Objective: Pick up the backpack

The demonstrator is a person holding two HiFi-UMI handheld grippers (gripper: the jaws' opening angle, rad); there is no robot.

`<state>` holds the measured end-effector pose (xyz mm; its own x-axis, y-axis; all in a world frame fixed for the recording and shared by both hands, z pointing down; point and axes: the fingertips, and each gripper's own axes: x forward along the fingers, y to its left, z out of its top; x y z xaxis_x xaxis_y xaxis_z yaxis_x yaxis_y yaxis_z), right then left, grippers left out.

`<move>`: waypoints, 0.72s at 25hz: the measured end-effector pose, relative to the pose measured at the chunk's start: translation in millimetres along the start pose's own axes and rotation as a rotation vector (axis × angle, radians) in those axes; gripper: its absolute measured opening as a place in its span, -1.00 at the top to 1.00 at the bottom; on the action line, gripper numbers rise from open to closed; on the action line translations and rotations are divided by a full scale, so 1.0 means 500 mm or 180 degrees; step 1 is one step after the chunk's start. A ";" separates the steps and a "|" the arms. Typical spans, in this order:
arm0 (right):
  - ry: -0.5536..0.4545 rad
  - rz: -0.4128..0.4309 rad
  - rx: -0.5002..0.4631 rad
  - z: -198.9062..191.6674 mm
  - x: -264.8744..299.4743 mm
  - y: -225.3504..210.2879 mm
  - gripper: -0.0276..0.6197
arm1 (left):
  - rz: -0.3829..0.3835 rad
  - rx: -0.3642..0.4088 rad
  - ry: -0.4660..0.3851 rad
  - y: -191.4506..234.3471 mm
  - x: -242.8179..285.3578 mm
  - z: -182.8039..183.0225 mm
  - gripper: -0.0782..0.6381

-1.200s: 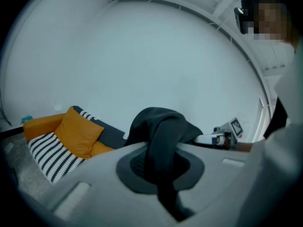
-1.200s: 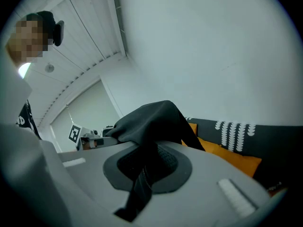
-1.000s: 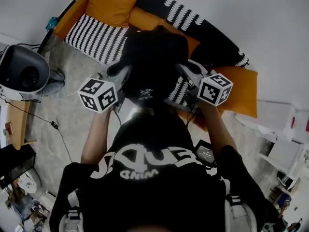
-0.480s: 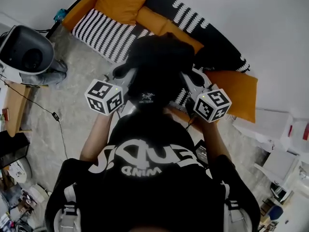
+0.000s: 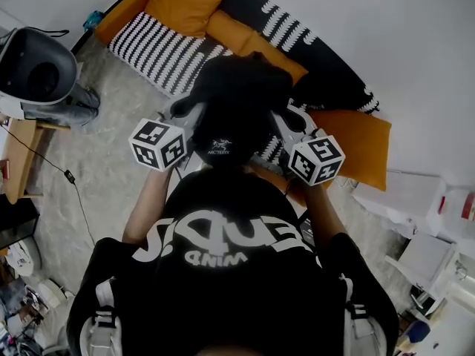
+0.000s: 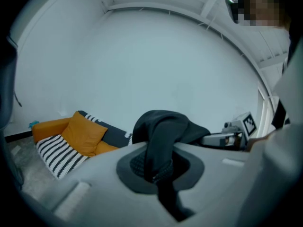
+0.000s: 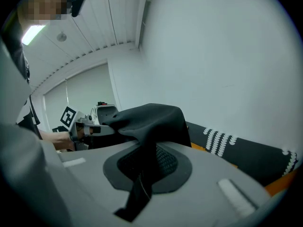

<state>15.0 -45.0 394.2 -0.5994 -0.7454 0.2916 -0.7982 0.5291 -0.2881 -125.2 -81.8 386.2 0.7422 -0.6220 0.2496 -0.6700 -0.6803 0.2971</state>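
Note:
The black backpack [image 5: 237, 99] hangs in the air in front of the person's chest, above the sofa's front edge. My left gripper [image 5: 182, 111] is shut on a dark strap of the backpack [image 6: 163, 126], which runs down between the jaws. My right gripper [image 5: 286, 119] is shut on the other strap; the backpack's [image 7: 151, 117] fabric and a zipper strip pass through its jaws. Each gripper view shows the other gripper across the bag: the right gripper [image 6: 235, 132] and the left gripper [image 7: 79, 125]. In their own views the left gripper [image 6: 158, 167] and right gripper [image 7: 146, 167] hide their fingertips under the fabric.
A sofa [image 5: 159, 47] with black-and-white stripes and orange cushions [image 5: 178, 2] stands against the white wall. A round grey device [image 5: 37, 69] and a wooden table edge [image 5: 16, 162] are at the left, with a cable [image 5: 70, 176] on the floor. White boxes [image 5: 415, 191] stand at the right.
Both grippers have carried the backpack a little nearer to the person's chest. The right gripper's marker cube has rolled and dropped lower in the view. Both grips hold.

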 end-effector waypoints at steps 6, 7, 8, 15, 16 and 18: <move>0.0075 -0.0005 -0.0007 -0.012 -0.003 -0.021 0.88 | 0.0065 0.0006 0.0062 -0.010 0.016 -0.018 0.74; 0.0079 -0.0012 -0.0006 -0.014 -0.001 -0.024 0.88 | 0.0075 0.0009 0.0078 -0.008 0.018 -0.022 0.74; 0.0084 -0.0016 -0.0002 -0.017 0.000 -0.025 0.88 | 0.0081 0.0004 0.0092 -0.007 0.019 -0.026 0.74; 0.0089 0.0011 0.0037 -0.025 -0.006 -0.016 0.88 | 0.0052 -0.0051 0.0113 -0.017 0.006 -0.032 0.74; 0.0085 0.0015 0.0038 -0.024 -0.008 -0.015 0.88 | 0.0050 -0.0051 0.0113 -0.020 0.005 -0.031 0.74; 0.0082 0.0031 0.0027 -0.023 -0.012 -0.014 0.88 | 0.0049 -0.0050 0.0101 -0.025 0.003 -0.027 0.74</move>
<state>23.6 -39.7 404.8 -0.6086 -0.7295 0.3122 -0.7918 0.5328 -0.2986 -115.3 -69.0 395.5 0.7320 -0.6197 0.2832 -0.6813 -0.6643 0.3074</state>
